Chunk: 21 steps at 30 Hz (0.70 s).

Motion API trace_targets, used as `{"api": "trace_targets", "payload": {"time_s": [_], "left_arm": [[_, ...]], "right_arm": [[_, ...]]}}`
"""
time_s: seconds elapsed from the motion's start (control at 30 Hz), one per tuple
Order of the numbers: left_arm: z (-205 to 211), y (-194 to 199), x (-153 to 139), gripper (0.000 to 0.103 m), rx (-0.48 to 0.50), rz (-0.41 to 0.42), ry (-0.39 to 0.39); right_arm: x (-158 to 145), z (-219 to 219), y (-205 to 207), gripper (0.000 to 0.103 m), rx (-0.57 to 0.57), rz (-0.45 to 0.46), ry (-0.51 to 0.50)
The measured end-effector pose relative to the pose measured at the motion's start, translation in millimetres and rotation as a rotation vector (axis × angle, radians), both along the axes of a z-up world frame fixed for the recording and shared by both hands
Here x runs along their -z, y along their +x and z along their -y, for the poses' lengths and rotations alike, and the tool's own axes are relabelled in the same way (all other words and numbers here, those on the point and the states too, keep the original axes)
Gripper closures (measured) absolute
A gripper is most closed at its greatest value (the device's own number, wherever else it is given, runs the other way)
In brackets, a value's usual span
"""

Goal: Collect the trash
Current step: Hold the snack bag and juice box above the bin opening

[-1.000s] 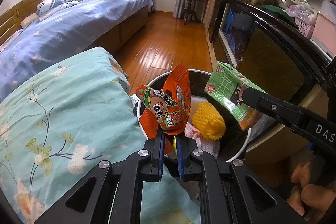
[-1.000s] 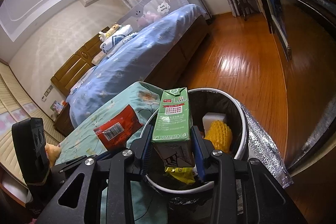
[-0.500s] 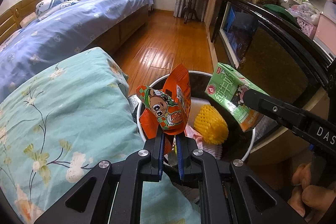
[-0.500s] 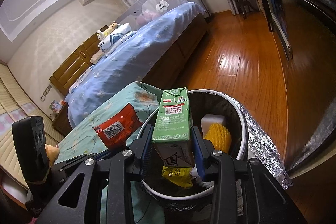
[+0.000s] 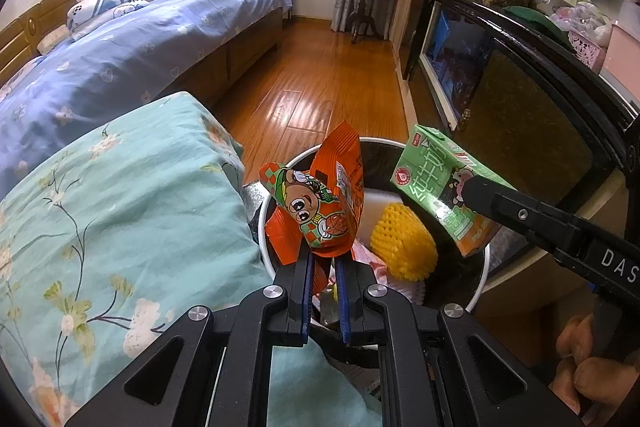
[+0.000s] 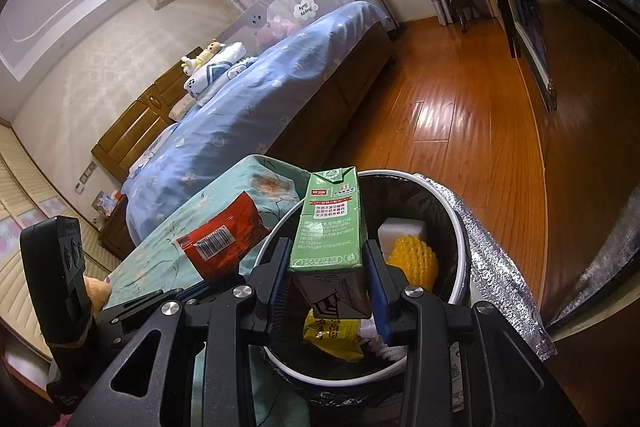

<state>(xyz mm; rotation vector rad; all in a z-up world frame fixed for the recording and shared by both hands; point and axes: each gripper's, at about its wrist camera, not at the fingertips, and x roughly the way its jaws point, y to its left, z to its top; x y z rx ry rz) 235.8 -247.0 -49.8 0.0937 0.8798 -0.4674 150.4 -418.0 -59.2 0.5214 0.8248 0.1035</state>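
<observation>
My left gripper (image 5: 323,263) is shut on an orange snack wrapper (image 5: 320,203) with a cartoon face, held above the near rim of a white trash bin (image 5: 482,275) lined with a black bag. My right gripper (image 6: 328,267) is shut on a green milk carton (image 6: 330,231), upright over the bin (image 6: 458,223). The carton (image 5: 440,187) and the right gripper's finger also show at the right of the left wrist view. Inside the bin lie a yellow foam fruit net (image 5: 402,247), a white foam block (image 6: 402,231) and a yellow wrapper (image 6: 332,337).
A teal floral quilt (image 5: 112,211) lies left of the bin, a blue bed (image 5: 140,47) behind it. A dark cabinet (image 5: 540,115) stands to the right, wooden floor (image 5: 320,87) between. Silver foil (image 6: 504,275) lies beside the bin. A hand (image 5: 592,359) grips the right handle.
Both grippers keep their hold. In the right wrist view the bin has slid slightly, showing more of the yellow wrapper under the carton.
</observation>
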Motion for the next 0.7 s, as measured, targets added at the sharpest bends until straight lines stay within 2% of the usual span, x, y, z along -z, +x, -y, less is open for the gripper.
{"api": "trace_targets", "payload": {"time_s": [0.7], "left_arm": [[3.3,4.1,-1.0,0.094,0.007,0.004,0.009]], "right_arm": [[4.0,2.7,0.3,0.067,0.000,-0.007,0.002]]}}
